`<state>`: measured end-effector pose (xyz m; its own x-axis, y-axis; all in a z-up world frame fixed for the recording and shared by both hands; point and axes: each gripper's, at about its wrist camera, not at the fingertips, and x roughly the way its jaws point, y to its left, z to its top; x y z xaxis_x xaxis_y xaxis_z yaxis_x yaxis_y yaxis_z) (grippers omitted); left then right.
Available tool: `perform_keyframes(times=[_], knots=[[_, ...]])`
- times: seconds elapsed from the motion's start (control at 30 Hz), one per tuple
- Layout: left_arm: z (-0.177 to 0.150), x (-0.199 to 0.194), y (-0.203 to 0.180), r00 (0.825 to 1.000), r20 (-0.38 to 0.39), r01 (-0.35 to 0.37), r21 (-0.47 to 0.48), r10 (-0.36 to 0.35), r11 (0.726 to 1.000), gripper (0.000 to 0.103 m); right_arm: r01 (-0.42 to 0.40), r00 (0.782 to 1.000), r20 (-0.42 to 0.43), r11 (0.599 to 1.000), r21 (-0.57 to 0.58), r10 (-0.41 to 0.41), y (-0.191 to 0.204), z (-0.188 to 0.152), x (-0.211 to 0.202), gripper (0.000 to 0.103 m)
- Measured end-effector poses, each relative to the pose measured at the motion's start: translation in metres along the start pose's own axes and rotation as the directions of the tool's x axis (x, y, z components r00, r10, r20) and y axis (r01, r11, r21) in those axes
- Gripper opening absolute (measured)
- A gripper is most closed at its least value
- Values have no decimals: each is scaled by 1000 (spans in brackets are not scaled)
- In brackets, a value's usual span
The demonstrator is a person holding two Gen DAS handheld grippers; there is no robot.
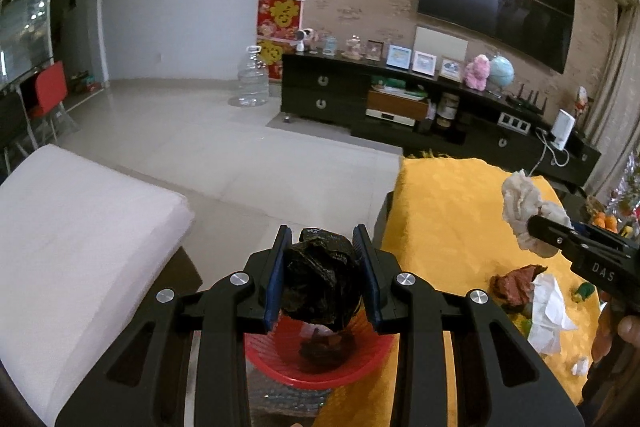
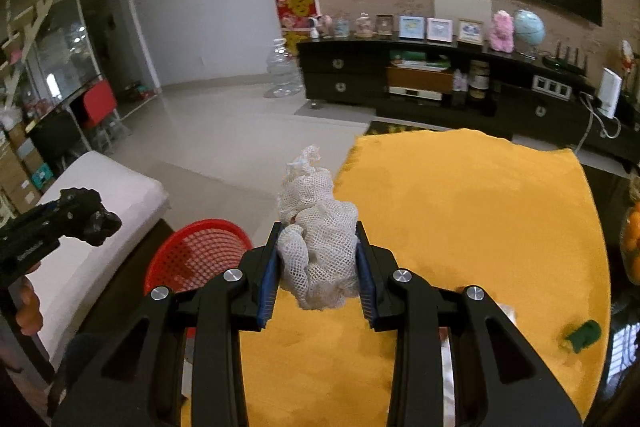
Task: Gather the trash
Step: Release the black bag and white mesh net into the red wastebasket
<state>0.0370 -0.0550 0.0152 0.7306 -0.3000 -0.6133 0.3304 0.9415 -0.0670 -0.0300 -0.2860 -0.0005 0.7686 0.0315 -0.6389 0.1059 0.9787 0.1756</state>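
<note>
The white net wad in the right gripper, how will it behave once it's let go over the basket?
The white net wad looks soft and light, bulging between the right gripper pads. It would probably drop limply into the red basket, perhaps snagging.

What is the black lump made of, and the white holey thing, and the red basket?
The black lump looks like thin crumpled plastic film, maybe a bag: it is glossy with sharp creases. The white wad looks like soft foam or fabric netting, matte, with open mesh holes. The red basket seems hard moulded plastic, shiny, with a regular grid of small holes.
</note>
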Motion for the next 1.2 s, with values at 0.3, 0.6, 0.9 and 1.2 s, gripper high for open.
perform_keyframes(times=[0.3,0.6,0.9,1.2], knots=[[-7,4,22,1000,-18,-26,-29,25,999,31,-80,997,-21,996,-50,79,42,9,21,33],[-20,27,29,997,-74,-38,-37,35,999,31,-148,987,-84,985,-90,141,76,5,46,33],[-45,58,39,988,-145,-50,-39,44,998,31,-179,972,-175,979,-103,159,96,-8,81,34],[-57,79,41,979,-199,-44,-30,37,999,31,-183,956,-255,975,-128,146,108,-25,116,34]])
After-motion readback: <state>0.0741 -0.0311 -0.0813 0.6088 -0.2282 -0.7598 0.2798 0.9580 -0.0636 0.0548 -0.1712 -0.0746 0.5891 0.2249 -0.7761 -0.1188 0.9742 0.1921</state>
